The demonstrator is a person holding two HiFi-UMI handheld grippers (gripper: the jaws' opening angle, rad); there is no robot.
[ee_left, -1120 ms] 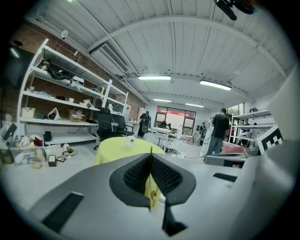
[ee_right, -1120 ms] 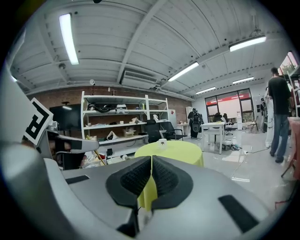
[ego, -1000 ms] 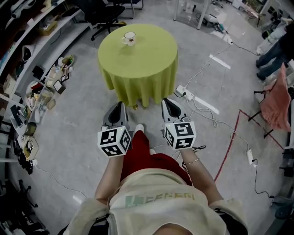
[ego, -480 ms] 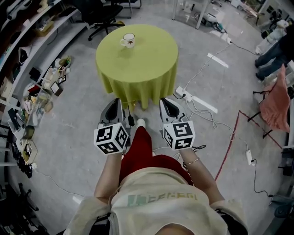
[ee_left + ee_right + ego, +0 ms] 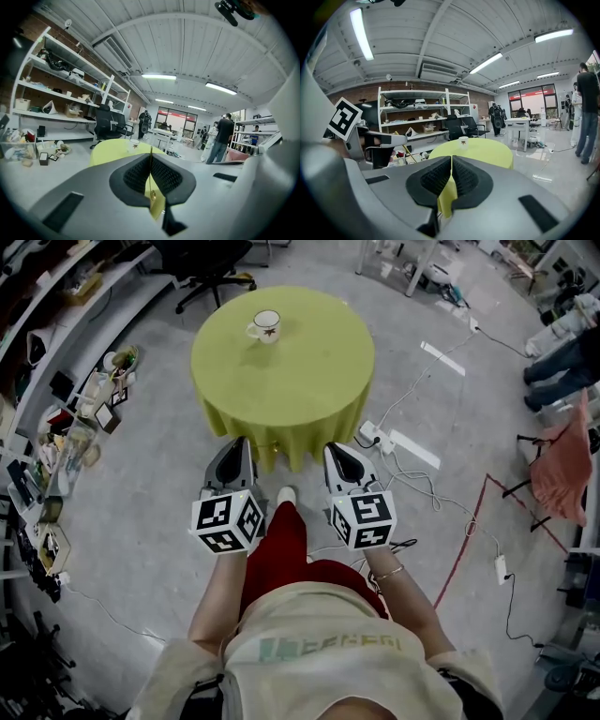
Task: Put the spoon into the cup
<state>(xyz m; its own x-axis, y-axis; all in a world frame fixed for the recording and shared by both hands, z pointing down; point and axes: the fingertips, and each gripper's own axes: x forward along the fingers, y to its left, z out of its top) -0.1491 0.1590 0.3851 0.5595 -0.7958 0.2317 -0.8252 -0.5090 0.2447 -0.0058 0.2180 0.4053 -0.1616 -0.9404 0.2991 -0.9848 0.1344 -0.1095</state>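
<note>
Fingers (image 5: 136, 176) of the left gripper (image 5: 236, 444) are clamped on the thin gold spoon (image 5: 150, 187), the right gripper (image 5: 336, 448) is shut empty, and the table (image 5: 281, 390) with the cup (image 5: 265, 327) is seen a touch nearer than a moment ago, though well apart.

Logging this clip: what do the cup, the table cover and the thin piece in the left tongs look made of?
The cup looks like glazed ceramic: white, smooth, with a small dark motif. The table cover is cloth: matte yellow-green, hanging in soft folds. The spoon pinched in the left tongs is probably metal, thin with a gold sheen; seen edge-on, so uncertain.
</note>
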